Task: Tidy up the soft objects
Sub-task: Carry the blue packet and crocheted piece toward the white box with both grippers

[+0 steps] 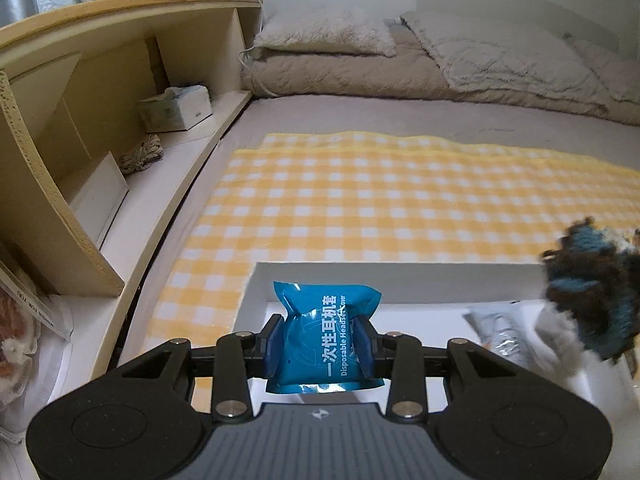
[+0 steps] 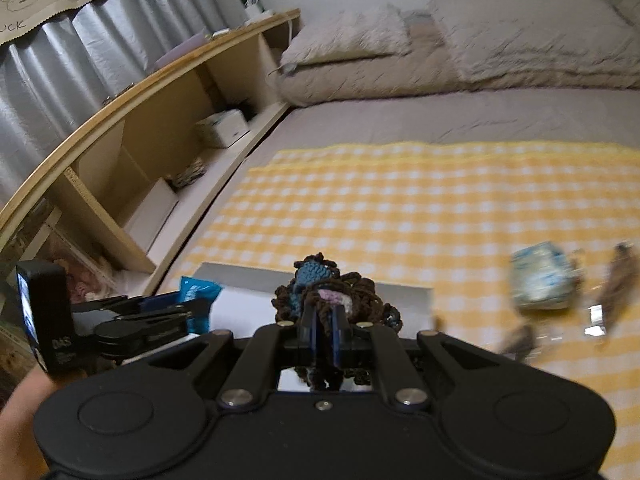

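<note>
Left gripper [image 1: 319, 344] clamps blue pouch [image 1: 326, 334] over white box [image 1: 256, 300]; right gripper [image 2: 325, 330] pinches crochet toy [image 2: 334, 300]; tissue pack [image 2: 542, 286] on cloth at 2 o'clock

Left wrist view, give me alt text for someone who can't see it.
The left gripper pinches a blue headset-cover packet above a white box on a yellow checked cloth covering a bed. A blurred crocheted item hangs at right.
</note>
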A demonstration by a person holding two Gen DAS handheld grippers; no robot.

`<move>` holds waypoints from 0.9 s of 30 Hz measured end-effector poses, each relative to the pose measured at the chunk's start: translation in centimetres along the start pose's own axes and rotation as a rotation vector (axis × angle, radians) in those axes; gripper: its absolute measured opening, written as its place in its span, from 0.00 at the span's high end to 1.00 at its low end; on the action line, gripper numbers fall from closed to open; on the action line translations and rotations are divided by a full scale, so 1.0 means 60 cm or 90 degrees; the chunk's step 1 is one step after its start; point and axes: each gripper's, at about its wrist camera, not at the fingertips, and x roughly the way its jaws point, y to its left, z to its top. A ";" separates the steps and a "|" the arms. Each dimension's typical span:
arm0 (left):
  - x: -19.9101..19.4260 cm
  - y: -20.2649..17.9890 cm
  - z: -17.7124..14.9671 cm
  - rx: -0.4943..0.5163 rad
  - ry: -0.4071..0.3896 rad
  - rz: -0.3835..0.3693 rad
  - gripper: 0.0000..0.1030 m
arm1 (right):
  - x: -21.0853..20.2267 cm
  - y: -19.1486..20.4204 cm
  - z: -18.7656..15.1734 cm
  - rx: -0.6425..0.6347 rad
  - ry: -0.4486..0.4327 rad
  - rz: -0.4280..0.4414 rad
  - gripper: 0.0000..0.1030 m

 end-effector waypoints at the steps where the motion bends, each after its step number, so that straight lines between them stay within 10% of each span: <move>1: 0.005 0.001 0.000 0.002 0.003 -0.001 0.62 | 0.014 0.004 -0.002 0.007 0.005 0.008 0.92; 27: 0.092 0.000 -0.014 0.072 0.041 0.000 0.58 | 0.239 0.069 -0.011 0.034 0.085 0.041 0.88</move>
